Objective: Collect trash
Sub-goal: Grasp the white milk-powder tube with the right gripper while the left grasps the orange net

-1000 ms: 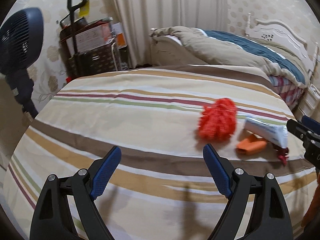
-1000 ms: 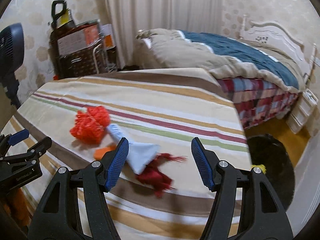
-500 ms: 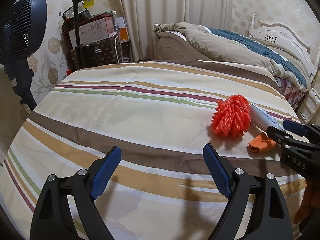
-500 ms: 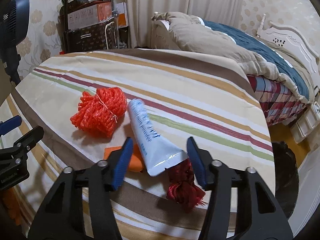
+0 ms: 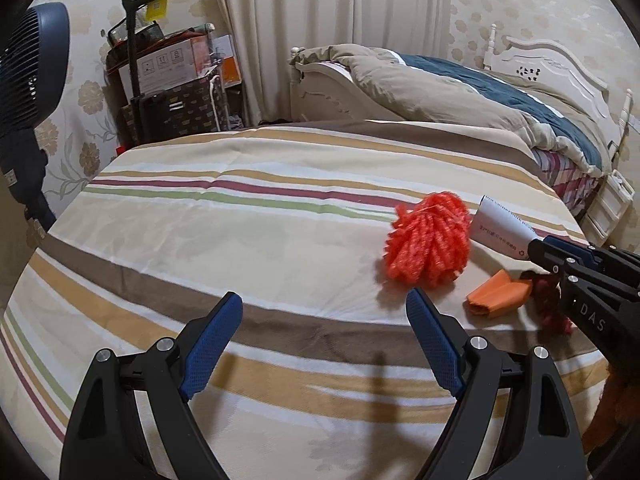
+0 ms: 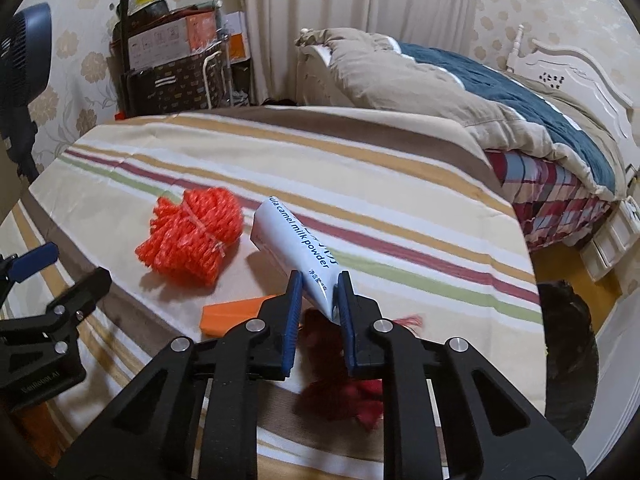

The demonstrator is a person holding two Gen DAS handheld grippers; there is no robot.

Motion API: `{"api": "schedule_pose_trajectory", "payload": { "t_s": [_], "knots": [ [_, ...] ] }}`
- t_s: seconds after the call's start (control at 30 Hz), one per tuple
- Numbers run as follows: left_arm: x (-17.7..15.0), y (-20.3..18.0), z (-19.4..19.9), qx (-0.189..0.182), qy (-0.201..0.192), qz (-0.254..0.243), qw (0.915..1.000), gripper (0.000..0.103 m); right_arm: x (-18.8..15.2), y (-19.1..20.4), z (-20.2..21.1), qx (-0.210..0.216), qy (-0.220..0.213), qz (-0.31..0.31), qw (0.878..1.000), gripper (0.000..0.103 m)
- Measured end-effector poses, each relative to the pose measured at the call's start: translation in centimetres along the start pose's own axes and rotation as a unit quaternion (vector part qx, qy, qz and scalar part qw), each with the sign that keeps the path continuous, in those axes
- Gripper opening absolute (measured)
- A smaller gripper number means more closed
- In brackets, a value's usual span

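On a striped bedspread (image 6: 360,184), the left gripper (image 5: 324,332) hovers with fingers wide apart and empty, while the right gripper (image 6: 318,300) is closing on a white milk-powder sachet (image 6: 296,244), beside an orange mesh bundle (image 6: 192,236), an orange wrapper (image 6: 228,314) and red shreds (image 6: 344,392).

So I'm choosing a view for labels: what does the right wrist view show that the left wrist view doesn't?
Only the right wrist view: the right claw closing on the white packet, with its "milk powder" print. Only the left wrist view: the left claw wide open and empty. Both: the orange net, the orange wrapper, the red scrap, the striped cloth.
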State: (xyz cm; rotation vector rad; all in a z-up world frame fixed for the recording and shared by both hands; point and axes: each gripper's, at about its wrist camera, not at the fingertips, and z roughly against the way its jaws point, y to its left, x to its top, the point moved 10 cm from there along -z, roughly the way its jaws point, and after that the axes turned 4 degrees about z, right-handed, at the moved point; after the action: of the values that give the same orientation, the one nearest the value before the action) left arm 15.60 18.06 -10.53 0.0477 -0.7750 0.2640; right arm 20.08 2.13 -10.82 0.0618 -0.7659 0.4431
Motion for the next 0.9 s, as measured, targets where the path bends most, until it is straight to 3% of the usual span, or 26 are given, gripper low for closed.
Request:
{"api": "schedule_pose_trajectory", "payload": {
  "t_s": [0.37,0.7,0.73,0.77,0.9],
  "knots": [
    [1.3,-4.2,-0.9,-0.033,-0.009,-0.03,0.999,0.084,-0.1,-5.8,0.1,-0.039,-0.005,-0.045,0.998,0.016],
    [1.6,-6.3,-4.0,-0.039,0.014,-0.049,0.998,0.084,-2.3,-9.6,-0.6,-0.045,0.015,-0.074,0.996,0.017],
    [1.6,-6.3,-4.1,-0.041,0.016,-0.048,0.9979,0.078,-2.4,-9.6,-0.7,-0.042,0.017,-0.074,0.996,0.017],
    [1.5,-6.3,-4.2,-0.043,0.019,-0.048,0.9977,0.065,-2.5,-9.5,-0.8,-0.038,0.019,-0.075,0.996,0.017],
    [1.2,-6.5,-4.5,-0.053,0.029,-0.053,0.9968,0.056,-2.5,-9.2,-1.3,-0.029,0.023,-0.075,0.997,0.021]
  ]
}}
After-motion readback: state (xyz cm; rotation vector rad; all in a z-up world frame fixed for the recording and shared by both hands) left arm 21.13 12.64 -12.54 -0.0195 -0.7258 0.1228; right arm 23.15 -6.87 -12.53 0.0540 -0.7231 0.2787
